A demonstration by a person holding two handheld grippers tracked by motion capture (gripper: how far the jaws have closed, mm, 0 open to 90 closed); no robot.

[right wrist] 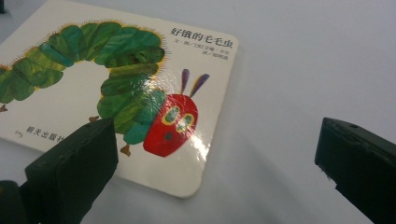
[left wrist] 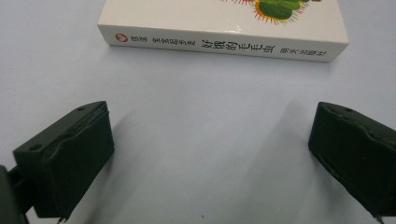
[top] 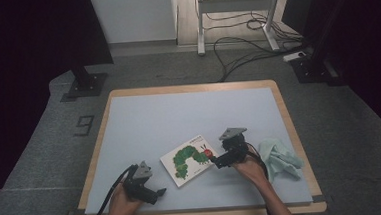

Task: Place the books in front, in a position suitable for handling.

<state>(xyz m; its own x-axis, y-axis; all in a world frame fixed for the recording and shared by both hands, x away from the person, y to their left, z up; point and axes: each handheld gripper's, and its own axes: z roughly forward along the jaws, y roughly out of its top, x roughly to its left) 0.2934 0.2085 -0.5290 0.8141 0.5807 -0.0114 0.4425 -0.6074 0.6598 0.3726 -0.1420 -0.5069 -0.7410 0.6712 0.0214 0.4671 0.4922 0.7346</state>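
Note:
A white board book (top: 190, 160) with a green caterpillar and red head on its cover lies flat near the table's front middle. Its spine with printed characters (left wrist: 224, 44) faces my left gripper (left wrist: 215, 158), which is open and a short way off, low over the table. In the high view the left gripper (top: 156, 193) sits at the front left, pointing right toward the book. My right gripper (top: 216, 162) is open beside the book's right edge; one jaw hovers over the cover's corner (right wrist: 187, 140), the other over bare table.
A crumpled pale green cloth (top: 281, 158) lies to the right of the right hand. The grey-blue mat (top: 189, 112) covers the wood-edged table. Beyond the table stand a desk frame and cables (top: 239, 39) on the floor.

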